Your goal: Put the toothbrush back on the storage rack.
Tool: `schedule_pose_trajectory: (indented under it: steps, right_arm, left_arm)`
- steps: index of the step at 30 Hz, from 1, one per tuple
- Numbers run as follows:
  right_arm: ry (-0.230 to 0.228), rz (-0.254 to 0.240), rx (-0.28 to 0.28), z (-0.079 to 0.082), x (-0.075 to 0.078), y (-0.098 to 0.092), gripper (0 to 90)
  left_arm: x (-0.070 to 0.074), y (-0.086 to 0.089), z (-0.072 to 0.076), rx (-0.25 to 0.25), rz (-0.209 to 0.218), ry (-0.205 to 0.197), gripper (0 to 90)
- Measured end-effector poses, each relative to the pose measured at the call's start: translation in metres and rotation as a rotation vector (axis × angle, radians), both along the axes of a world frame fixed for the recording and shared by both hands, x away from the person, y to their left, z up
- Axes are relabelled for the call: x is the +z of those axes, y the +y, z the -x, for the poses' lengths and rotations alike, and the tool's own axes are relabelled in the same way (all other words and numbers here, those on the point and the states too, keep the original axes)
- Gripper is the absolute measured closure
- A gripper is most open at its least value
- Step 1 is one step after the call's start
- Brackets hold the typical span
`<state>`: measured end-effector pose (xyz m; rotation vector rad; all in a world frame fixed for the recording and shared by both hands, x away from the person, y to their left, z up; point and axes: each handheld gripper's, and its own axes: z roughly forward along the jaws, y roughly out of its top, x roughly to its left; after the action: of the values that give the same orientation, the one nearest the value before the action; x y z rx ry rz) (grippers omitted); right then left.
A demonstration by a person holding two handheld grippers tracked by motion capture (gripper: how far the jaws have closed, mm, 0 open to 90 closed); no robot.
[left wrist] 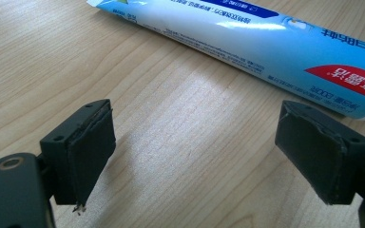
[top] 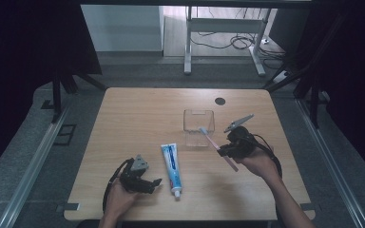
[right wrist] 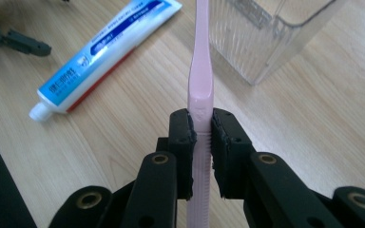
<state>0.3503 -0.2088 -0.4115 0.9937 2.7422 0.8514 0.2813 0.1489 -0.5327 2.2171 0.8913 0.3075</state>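
The toothpaste tube (left wrist: 266, 42) carries print, seen upside down in the left gripper view: white Chinese characters on a red patch near its end, and rows of small dark characters along the pale blue body (too fine to read). No Latin letters, brand or number can be made out.

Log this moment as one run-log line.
right gripper: shut on pink toothbrush, near clear cup | left gripper: open, beside toothpaste tube
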Motion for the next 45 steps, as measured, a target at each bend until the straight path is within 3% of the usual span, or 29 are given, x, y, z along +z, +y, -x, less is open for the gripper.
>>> schedule_pose_trajectory:
  steps: [15, 33, 45]
  right_arm:
    - [-0.055, -0.067, -0.015, -0.013, 0.009, 0.011, 79.2]
    - [-0.089, -0.12, -0.047, -0.029, 0.017, 0.024, 79.1]
    - [-0.12, -0.153, -0.07, -0.041, 0.022, 0.032, 79.2]
  left_arm:
    - [0.001, 0.0, 0.001, 0.002, 0.002, 0.003, 13.4]
    - [0.002, 0.0, 0.001, -0.001, 0.001, -0.018, 13.6]
    - [0.001, -0.001, 0.001, -0.003, -0.004, -0.011, 13.5]
